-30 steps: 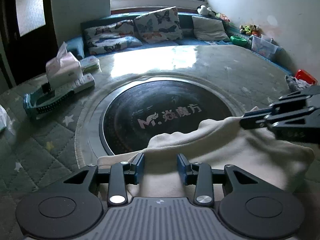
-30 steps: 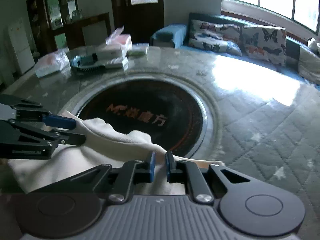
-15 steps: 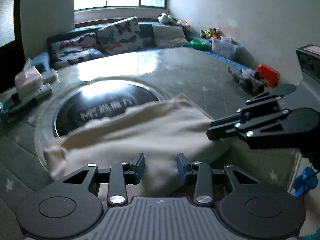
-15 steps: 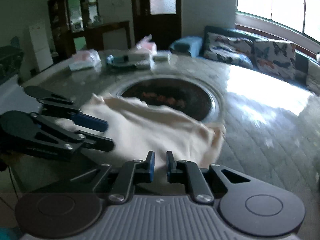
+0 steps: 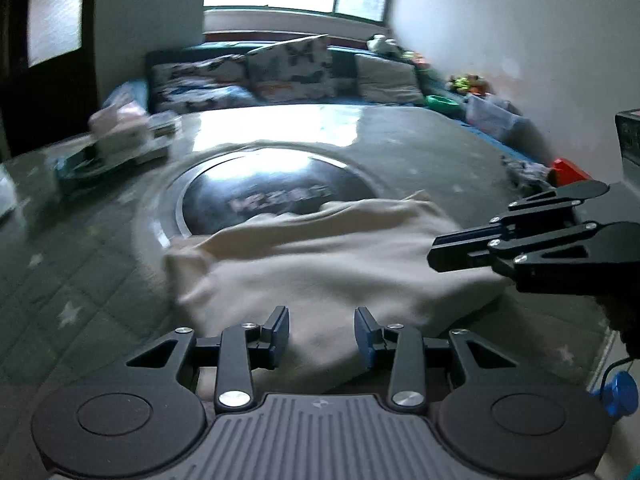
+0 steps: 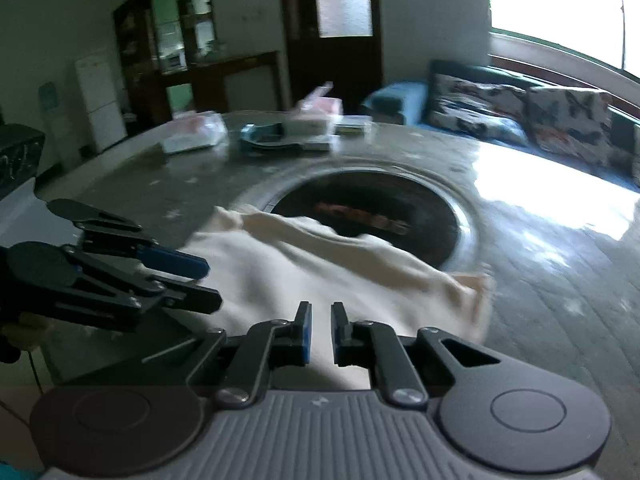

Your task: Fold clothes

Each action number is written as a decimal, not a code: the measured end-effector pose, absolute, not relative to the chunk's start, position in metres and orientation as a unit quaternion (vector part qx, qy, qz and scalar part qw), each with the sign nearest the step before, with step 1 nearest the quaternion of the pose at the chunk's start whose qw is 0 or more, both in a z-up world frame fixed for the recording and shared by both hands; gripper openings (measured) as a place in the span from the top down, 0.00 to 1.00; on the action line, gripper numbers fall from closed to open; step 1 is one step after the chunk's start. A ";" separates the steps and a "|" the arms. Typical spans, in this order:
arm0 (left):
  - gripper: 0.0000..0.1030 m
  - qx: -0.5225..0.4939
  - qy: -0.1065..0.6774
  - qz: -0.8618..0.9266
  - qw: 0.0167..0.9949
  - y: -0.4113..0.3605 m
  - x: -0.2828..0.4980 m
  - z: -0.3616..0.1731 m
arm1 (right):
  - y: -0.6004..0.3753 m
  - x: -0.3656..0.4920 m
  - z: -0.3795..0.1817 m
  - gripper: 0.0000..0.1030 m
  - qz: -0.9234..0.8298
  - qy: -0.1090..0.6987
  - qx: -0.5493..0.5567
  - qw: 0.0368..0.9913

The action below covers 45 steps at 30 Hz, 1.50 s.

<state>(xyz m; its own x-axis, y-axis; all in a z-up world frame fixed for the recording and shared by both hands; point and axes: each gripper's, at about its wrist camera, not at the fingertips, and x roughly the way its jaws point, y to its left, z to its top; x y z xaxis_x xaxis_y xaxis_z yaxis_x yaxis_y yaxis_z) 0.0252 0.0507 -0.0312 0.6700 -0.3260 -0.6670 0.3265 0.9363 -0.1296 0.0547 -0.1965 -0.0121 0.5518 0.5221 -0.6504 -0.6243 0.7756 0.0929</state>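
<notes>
Behind the round surface stands a blue sofa with butterfly cushions under a bright window. On the surface lies the cream garment, folded loosely, with its far edge over the dark round plate in the middle and its near edge close to the rim of the surface. The left claw hovers above the near edge of the garment, its fingers clearly apart and holding nothing. The right claw is over the same cloth with only a narrow gap between its fingers, and no cloth sits in this gap. A tissue box and some packets stand at the far side, blurred.
</notes>
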 end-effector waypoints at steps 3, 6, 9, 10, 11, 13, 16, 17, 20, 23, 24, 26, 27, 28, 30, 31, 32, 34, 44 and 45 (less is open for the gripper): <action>0.62 -0.007 0.370 -0.169 0.914 0.060 0.023 -0.035 | -0.178 0.059 -0.019 0.91 0.341 0.345 -0.079 0.871; 0.62 -0.016 0.373 -0.164 0.913 0.067 0.021 -0.037 | -0.168 0.065 -0.034 0.91 0.336 0.366 -0.085 0.864; 0.62 -0.028 0.363 -0.162 0.917 0.072 0.017 -0.031 | -0.167 0.064 -0.032 0.91 0.335 0.366 -0.089 0.864; 0.62 -0.031 0.360 -0.162 0.918 0.074 0.015 -0.029 | -0.167 0.063 -0.029 0.91 0.335 0.364 -0.090 0.865; 0.62 -0.033 0.359 -0.159 0.919 0.075 0.015 -0.028 | -0.167 0.062 -0.026 0.91 0.336 0.360 -0.091 0.865; 0.62 -0.032 0.362 -0.150 0.920 0.077 0.015 -0.030 | -0.164 0.059 -0.021 0.91 0.344 0.352 -0.095 0.865; 0.62 -0.040 0.370 -0.140 0.917 0.082 0.016 -0.036 | -0.154 0.056 -0.020 0.91 0.360 0.348 -0.096 0.860; 0.62 -0.042 0.372 -0.139 0.917 0.083 0.016 -0.037 | -0.151 0.056 -0.022 0.91 0.362 0.350 -0.098 0.858; 0.59 -0.042 0.371 -0.135 0.918 0.084 0.013 -0.033 | -0.141 0.056 -0.032 0.90 0.360 0.364 -0.111 0.852; 0.48 -0.040 0.367 -0.116 0.922 0.088 0.011 -0.027 | -0.139 0.053 -0.028 0.86 0.360 0.359 -0.118 0.853; 0.48 -0.040 0.369 -0.110 0.922 0.090 0.012 -0.026 | -0.138 0.051 -0.024 0.86 0.363 0.354 -0.119 0.854; 0.42 -0.044 0.374 -0.096 0.921 0.093 0.013 -0.026 | -0.134 0.046 -0.018 0.83 0.370 0.345 -0.124 0.854; 0.39 -0.046 0.376 -0.088 0.921 0.095 0.014 -0.026 | -0.132 0.043 -0.016 0.80 0.372 0.341 -0.128 0.854; 0.38 -0.048 0.379 -0.080 0.921 0.096 0.014 -0.026 | -0.129 0.041 -0.015 0.76 0.374 0.338 -0.132 0.853; 0.27 -0.050 0.383 -0.068 0.920 0.099 0.014 -0.027 | -0.124 0.036 -0.015 0.73 0.380 0.334 -0.139 0.851; 0.25 -0.050 0.382 -0.062 0.921 0.100 0.014 -0.027 | -0.121 0.033 -0.015 0.71 0.382 0.332 -0.143 0.851; 0.23 -0.049 0.381 -0.058 0.922 0.101 0.014 -0.026 | -0.118 0.031 -0.015 0.67 0.383 0.330 -0.148 0.850; 0.19 -0.046 0.377 -0.049 0.924 0.103 0.013 -0.026 | -0.113 0.027 -0.015 0.65 0.385 0.324 -0.158 0.850; 0.02 -0.043 0.371 -0.025 0.927 0.108 0.016 -0.021 | -0.086 0.007 -0.021 0.53 0.401 0.298 -0.211 0.840; 0.01 -0.045 0.371 -0.024 0.927 0.108 0.017 -0.020 | -0.084 0.005 -0.022 0.53 0.402 0.296 -0.217 0.839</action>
<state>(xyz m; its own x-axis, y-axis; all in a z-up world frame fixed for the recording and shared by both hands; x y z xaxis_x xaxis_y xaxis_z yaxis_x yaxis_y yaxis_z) 0.0173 0.1080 -0.0204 0.7229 -0.0780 -0.6865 0.0108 0.9948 -0.1017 0.0052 -0.0836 -0.0225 0.5010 0.5468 -0.6709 -0.8034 0.5820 -0.1255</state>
